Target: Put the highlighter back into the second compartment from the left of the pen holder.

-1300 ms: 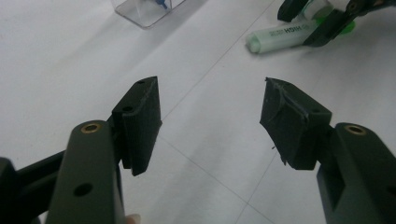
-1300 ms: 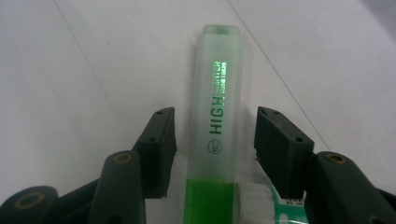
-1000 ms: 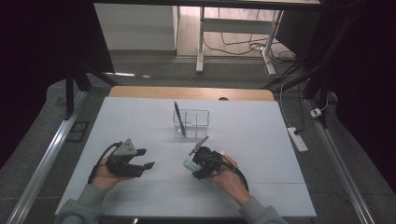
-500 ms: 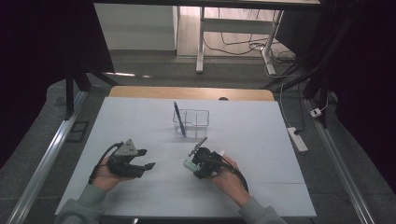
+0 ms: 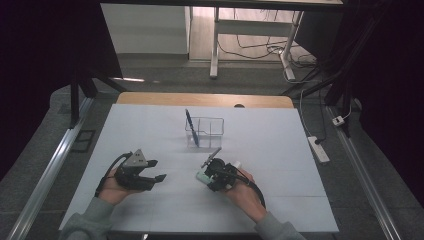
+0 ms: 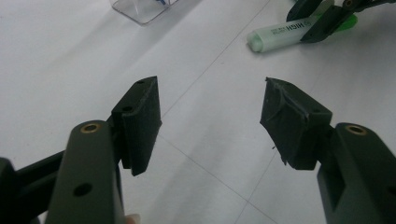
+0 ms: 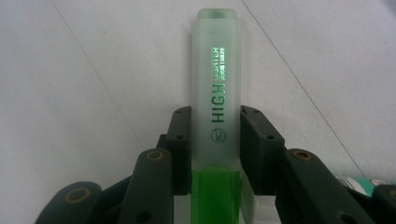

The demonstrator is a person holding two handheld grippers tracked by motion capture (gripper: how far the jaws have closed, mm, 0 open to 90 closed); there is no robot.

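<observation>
A person sits at a bench [image 5: 150,125] covered by a white sheet, holding a set of tongs in each hand. The right tongs [image 7: 215,140] pinch a green highlighter [image 7: 217,93]: in the right gripper view both black jaws press against its sides, at the lower part of the frosted cap just above the green body, and the capped end points away from the camera over the white surface. In the high view the right tongs [image 5: 212,175] sit near the middle of the bench toward the person's side, with the highlighter's [image 5: 202,175] pale end sticking out to the left. A thin grey stick-like part rises at a slant from the right tongs toward the far side; it may be part of the tool, but it is too small to tell.

The left tongs [image 6: 210,116] are spread wide with nothing between the jaws, held over the bare sheet. In the left gripper view the highlighter [image 6: 280,33] lies ahead and to the right, well apart from these jaws. In the high view the left tongs [image 5: 156,171] are to the left of the right ones, jaws aimed toward them.

Beyond both hands stands a clear plastic box [image 5: 206,132], with a blue pen [image 5: 192,127] leaning upright at its left end.
</observation>
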